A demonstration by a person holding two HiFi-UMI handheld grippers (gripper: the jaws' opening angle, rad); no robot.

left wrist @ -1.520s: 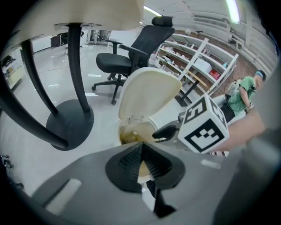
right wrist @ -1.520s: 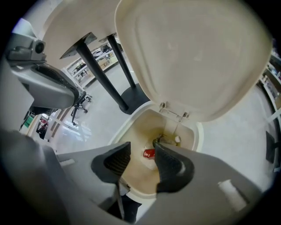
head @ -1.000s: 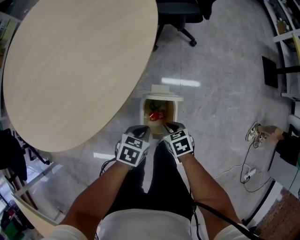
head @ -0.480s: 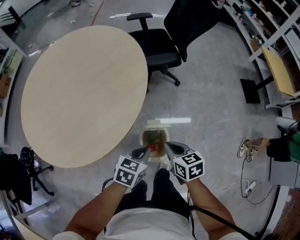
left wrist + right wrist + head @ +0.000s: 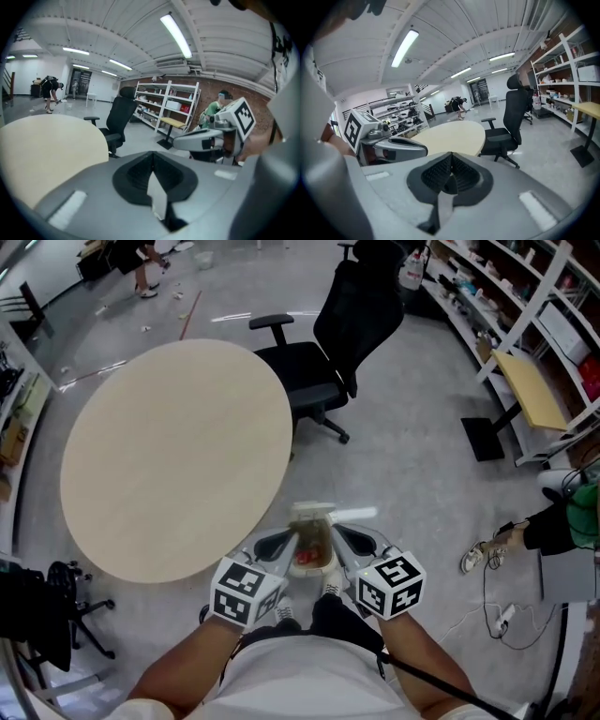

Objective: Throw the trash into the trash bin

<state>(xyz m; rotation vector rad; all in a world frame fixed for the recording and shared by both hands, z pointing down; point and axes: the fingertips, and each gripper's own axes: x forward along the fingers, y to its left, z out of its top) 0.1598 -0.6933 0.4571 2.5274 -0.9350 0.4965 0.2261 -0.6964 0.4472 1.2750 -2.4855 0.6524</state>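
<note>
The left hand-held gripper [image 5: 270, 546] and right hand-held gripper [image 5: 359, 542] have risen off the bin [image 5: 312, 513], each pressed together and empty. Red trash [image 5: 305, 557] lies inside the bin, at 12 o'clock between them; the throw looks done.

Held out side by side, the left gripper [image 5: 277, 544] and right gripper [image 5: 349, 538] both have jaws pressed together.

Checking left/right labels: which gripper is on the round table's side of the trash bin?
The left gripper, beside the round table edge; the right gripper is across the trash bin, on the floor side. Both are shut and empty.
</note>
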